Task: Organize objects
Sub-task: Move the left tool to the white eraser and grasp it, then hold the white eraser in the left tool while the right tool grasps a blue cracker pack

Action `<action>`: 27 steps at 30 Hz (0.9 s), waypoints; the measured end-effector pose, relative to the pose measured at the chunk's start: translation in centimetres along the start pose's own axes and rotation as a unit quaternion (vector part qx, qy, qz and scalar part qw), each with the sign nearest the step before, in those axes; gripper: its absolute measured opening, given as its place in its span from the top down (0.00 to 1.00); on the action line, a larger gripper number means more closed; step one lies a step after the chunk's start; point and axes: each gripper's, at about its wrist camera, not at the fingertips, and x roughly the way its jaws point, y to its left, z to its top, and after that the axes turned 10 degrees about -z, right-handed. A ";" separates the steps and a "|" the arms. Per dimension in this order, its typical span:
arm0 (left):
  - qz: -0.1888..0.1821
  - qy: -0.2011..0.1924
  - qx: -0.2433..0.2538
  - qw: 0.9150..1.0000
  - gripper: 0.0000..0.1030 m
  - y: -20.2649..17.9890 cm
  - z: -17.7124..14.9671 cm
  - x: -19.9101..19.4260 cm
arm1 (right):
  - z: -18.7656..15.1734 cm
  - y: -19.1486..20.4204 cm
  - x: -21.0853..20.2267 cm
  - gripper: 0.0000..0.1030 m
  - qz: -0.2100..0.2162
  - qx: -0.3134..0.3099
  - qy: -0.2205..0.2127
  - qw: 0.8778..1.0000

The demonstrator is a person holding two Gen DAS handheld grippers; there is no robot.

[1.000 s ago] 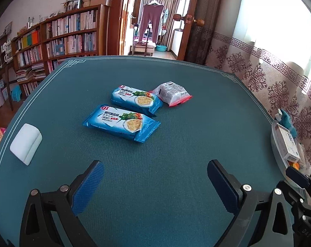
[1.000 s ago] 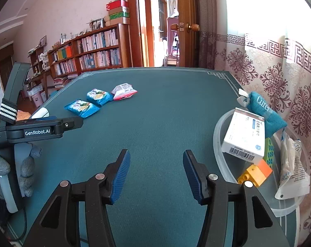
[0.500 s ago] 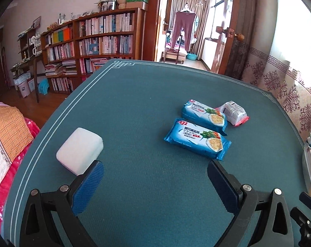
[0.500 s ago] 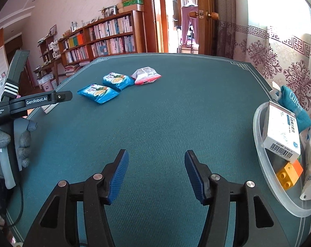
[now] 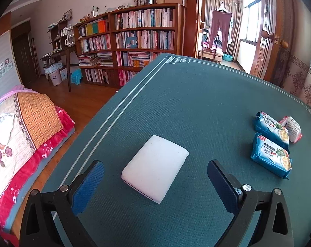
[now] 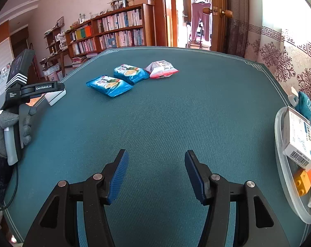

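Observation:
A white rounded block lies on the green table near its left edge, between and just ahead of my open left gripper; it also shows in the right wrist view. Two blue cracker packs and a red-white pack lie to the right. My right gripper is open and empty over the table's near middle. A clear tub at the right edge holds a white box, an orange brick and a teal pouch.
The table's left edge drops to a wooden floor with a bed beside it. Bookshelves stand behind. The gloved hand holding the left gripper shows in the right wrist view.
My left gripper has swung left, away from the snack packs, and now straddles the white block. My right gripper has shifted slightly, so the tub sits further right in its view.

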 end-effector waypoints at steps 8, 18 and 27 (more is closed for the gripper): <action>-0.023 0.027 -0.034 0.999 0.04 1.5 0.0 1.1 | 0.8 1.8 0.7 0.43 0.012 -0.018 -0.001 1.000; -0.037 0.025 -0.017 0.999 0.39 0.8 -0.2 0.8 | 2.0 3.4 1.9 0.43 0.028 -0.031 0.000 0.999; -0.052 -0.003 -0.017 0.998 0.42 0.7 -0.2 -0.5 | 5.3 5.4 4.2 0.43 0.046 -0.053 -0.014 0.997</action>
